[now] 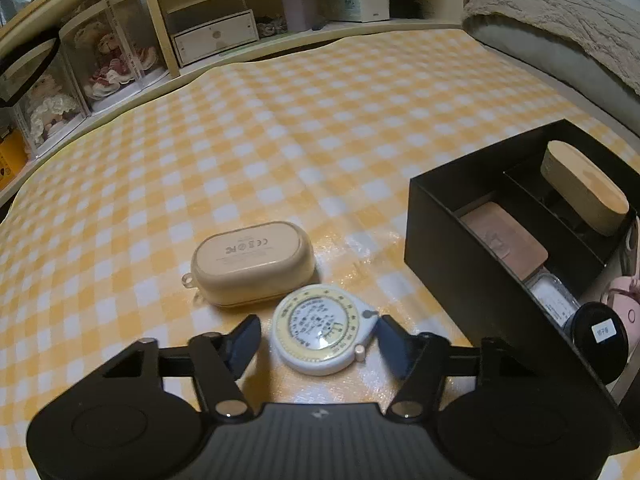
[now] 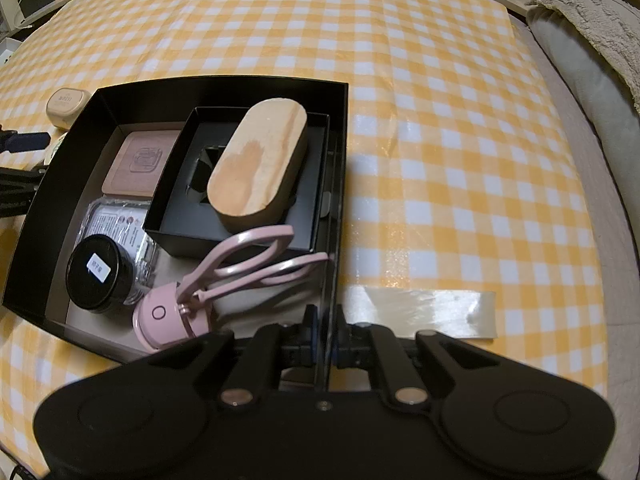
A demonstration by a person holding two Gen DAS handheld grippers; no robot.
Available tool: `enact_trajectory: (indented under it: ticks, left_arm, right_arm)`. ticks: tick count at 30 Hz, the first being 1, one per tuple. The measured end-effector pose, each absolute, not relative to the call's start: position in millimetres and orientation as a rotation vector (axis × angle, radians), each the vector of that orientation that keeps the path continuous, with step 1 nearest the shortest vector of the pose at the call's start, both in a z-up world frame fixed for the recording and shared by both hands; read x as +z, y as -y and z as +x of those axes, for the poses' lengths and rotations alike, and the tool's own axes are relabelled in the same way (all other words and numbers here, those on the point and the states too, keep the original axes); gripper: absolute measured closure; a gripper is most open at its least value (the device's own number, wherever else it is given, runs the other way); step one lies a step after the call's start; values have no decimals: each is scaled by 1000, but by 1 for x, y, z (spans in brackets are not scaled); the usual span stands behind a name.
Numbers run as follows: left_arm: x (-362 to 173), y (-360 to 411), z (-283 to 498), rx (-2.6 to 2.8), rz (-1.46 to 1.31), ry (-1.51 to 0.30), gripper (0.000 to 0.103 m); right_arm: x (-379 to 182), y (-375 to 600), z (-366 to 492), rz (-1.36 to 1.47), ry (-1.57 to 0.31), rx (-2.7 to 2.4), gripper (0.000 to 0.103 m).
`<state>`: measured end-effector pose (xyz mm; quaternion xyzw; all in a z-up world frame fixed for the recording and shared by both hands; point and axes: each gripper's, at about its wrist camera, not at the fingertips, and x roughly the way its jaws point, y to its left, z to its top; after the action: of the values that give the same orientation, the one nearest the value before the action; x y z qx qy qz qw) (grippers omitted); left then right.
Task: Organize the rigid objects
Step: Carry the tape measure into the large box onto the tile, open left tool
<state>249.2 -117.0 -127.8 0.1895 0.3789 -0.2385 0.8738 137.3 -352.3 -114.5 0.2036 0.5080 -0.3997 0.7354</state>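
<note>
Two claws divide the work: the right claw pinches the black box's near wall to steady it, while the left claw, half-closed, straddles the round tape measure on the worktop beside the box, not yet gripping.

Yellow checked tablecloth — cream shelves behind

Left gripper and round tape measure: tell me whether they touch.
Apart. The left wrist view shows tablecloth between the left gripper fingers and the round tape measure on both sides.
</note>
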Motion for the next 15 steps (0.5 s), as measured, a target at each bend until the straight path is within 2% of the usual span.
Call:
enact_trajectory:
  ticks: [8,15]
  left_arm:
    - [-120,116,250,-471,368,-793,44]
    - [-79,106,248,-467,178,-713,45]
  right_arm:
    - [-115,352,137,447,-1117,-879,96]
    - [-115,352,138,446,-1117,-879,96]
